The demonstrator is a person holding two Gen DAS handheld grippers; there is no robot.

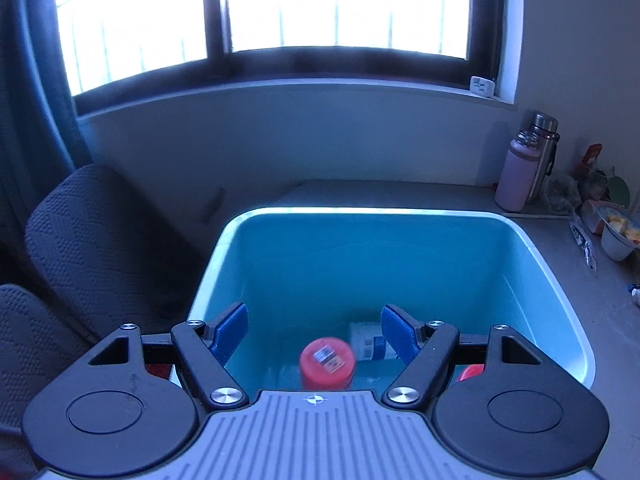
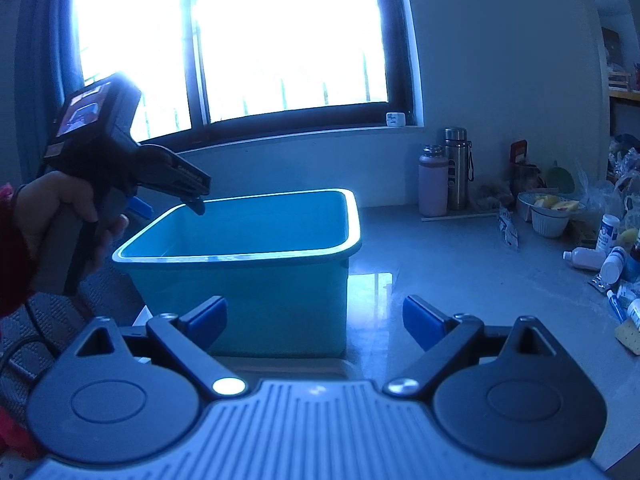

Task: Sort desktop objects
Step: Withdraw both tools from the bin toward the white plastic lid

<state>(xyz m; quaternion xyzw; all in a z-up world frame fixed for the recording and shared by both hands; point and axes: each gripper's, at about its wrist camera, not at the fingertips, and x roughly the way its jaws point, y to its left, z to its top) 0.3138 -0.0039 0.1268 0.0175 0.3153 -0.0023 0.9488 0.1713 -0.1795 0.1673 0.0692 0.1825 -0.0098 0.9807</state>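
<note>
The left gripper (image 1: 311, 330) hung over the blue bin (image 1: 556, 280), jaws spread and empty. Inside lay a red-capped bottle (image 1: 327, 362) and, possibly, a white bottle (image 1: 370, 344). The right gripper (image 2: 315, 320) stood spread, empty, beside the bin.

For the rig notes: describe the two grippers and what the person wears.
Both grippers, left gripper and right gripper, have blue pads, black linkage arms with silver screws and a ribbed grey base. A small screen sits on the left one's back. The sleeve is red.
</note>
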